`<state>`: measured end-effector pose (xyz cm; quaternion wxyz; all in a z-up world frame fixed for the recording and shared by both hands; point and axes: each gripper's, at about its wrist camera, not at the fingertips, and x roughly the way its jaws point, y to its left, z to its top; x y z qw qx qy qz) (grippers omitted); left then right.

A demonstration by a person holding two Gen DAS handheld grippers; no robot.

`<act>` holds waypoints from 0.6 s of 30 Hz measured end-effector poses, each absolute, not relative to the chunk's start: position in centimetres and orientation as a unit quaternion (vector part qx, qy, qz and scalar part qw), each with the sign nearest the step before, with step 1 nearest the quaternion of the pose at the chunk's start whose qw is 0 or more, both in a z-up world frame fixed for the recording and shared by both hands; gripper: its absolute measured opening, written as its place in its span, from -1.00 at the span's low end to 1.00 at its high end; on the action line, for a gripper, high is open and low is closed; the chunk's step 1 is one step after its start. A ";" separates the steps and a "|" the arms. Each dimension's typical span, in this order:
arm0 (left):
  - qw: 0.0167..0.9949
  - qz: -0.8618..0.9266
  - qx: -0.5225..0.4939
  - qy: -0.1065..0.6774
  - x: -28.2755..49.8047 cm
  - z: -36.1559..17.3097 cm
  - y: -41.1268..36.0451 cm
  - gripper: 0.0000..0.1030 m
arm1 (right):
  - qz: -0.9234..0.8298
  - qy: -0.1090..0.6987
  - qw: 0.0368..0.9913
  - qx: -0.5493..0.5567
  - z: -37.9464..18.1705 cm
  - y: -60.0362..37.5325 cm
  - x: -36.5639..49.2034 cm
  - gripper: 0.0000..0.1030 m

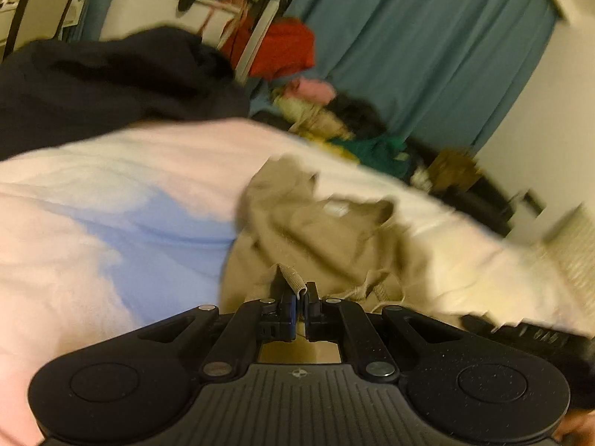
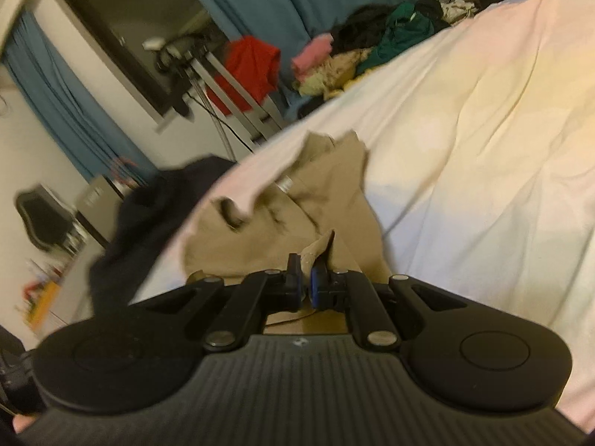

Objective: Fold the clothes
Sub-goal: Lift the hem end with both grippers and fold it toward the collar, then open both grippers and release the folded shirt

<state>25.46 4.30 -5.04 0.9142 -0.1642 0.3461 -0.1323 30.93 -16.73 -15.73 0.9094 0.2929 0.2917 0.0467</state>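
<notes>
Both tools are clamped on a tan garment (image 1: 316, 230) that lies crumpled on the pale bed (image 1: 111, 193): the left tool (image 1: 300, 291) pinches a ribbed hem edge, the right tool (image 2: 305, 273) a raised fold of the cloth. Only the left view shows the garment's white neck label (image 1: 334, 209) and a drawstring (image 1: 357, 290). The right view alone shows the window (image 2: 122, 29) between blue curtains (image 2: 67, 111), and how a dark garment (image 2: 148, 215) hangs over the bed's edge.
</notes>
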 end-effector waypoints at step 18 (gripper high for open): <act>0.949 -0.110 -0.079 0.285 19.3 -1.4 2.7 0.63 | 0.032 0.235 0.956 0.170 -11.0 -14.5 25.4 0.86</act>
